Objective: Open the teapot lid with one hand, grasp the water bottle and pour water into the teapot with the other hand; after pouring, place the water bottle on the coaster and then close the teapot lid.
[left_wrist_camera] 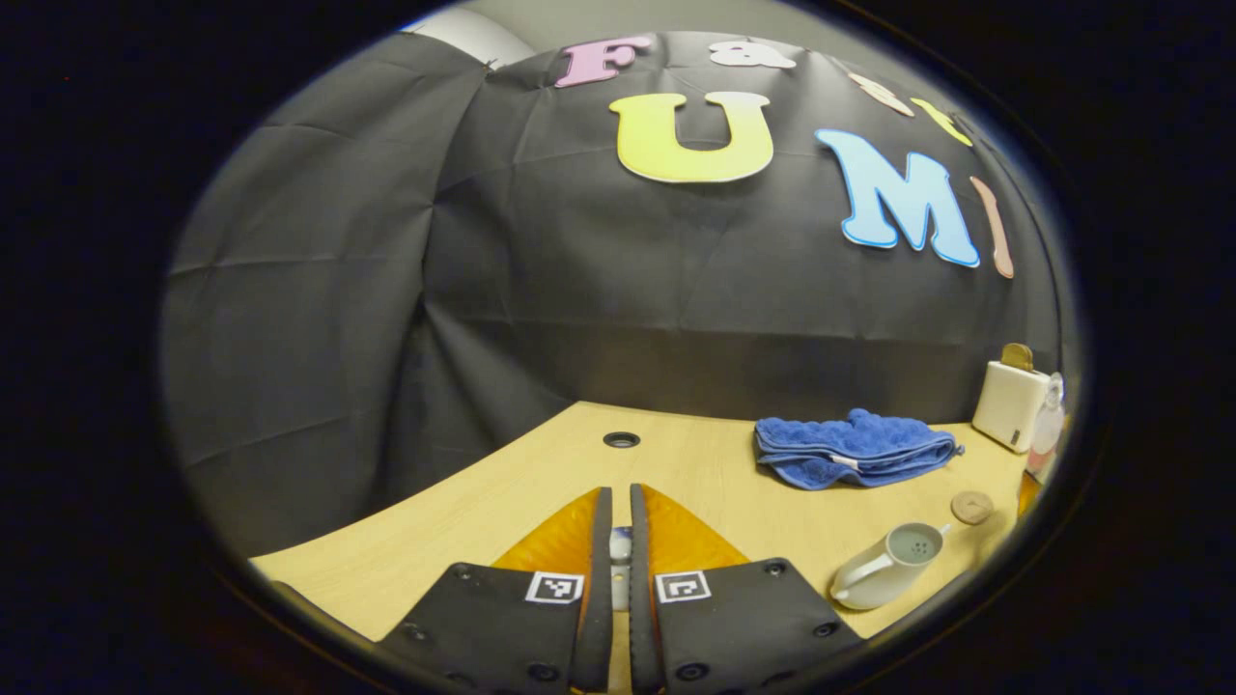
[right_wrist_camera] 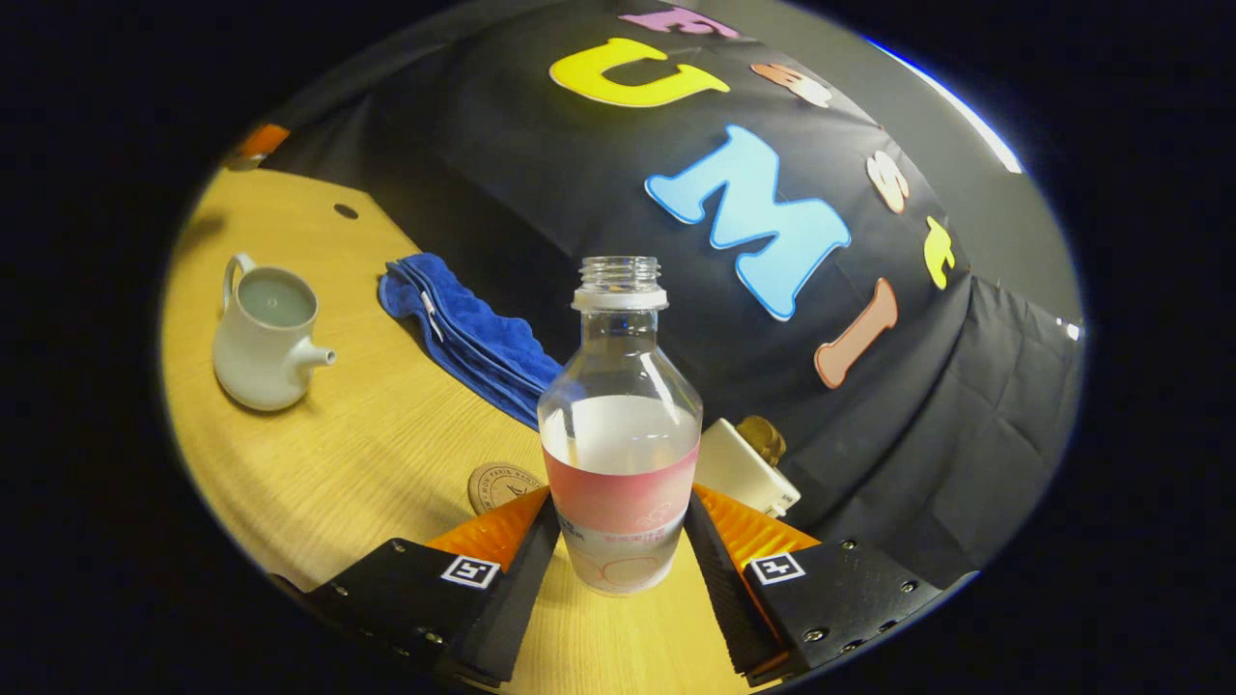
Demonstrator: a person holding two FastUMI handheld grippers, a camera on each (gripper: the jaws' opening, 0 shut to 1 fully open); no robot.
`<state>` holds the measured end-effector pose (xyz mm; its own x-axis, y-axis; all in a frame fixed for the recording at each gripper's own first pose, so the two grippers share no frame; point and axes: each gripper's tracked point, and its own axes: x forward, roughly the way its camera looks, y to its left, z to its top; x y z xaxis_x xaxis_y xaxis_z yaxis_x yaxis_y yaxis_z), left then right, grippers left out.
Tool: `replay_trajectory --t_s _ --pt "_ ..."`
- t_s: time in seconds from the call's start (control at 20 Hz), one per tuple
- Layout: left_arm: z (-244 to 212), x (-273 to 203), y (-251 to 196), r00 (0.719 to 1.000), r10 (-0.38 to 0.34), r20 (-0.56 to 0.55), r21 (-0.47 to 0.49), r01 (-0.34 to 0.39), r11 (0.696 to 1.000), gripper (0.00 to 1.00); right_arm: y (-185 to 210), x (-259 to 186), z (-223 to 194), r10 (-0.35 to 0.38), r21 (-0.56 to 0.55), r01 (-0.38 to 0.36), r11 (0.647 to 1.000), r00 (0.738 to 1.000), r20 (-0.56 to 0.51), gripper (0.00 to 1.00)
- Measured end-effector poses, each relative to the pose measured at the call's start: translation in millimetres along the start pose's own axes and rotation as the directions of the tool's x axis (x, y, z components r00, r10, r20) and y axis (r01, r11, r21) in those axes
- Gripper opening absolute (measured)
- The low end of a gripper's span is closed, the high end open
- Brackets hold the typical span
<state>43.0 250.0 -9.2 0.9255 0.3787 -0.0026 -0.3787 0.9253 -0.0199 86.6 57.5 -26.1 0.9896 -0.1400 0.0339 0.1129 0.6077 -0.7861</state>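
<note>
The water bottle [right_wrist_camera: 620, 425] (no cap on) stands pinched in the right gripper [right_wrist_camera: 620, 541]. The left gripper [left_wrist_camera: 620, 550] squeezes the small teapot lid [left_wrist_camera: 620, 546]. The open teapot [right_wrist_camera: 263, 333] sits near a blue towel [right_wrist_camera: 463, 333] and coaster [right_wrist_camera: 502, 486].

No readable text found. Water bottle [right_wrist_camera: 619, 425] carried a pink label band with small print, too small and blurred to make out. Round coaster [right_wrist_camera: 502, 486] bore stamped lettering around its rim, illegible. Both grippers wore square black-and-white marker tags, patterns only.
</note>
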Motion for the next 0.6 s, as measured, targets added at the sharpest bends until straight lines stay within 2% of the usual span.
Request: replay_trajectory --t_s 0.25,0.6 --pt "-0.4 -5.6 20.1 1.000 0.018 0.003 -0.009 -0.018 1.000 0.14 3.3 -1.4 17.0 -0.065 -0.206 0.078 0.975 0.996 0.067 0.78" --pt "-1.5 -4.5 28.0 1.000 0.025 -0.001 -0.020 -0.025 0.999 0.14 15.7 -1.9 43.7 -0.087 -0.427 0.161 0.890 0.978 0.188 0.78"
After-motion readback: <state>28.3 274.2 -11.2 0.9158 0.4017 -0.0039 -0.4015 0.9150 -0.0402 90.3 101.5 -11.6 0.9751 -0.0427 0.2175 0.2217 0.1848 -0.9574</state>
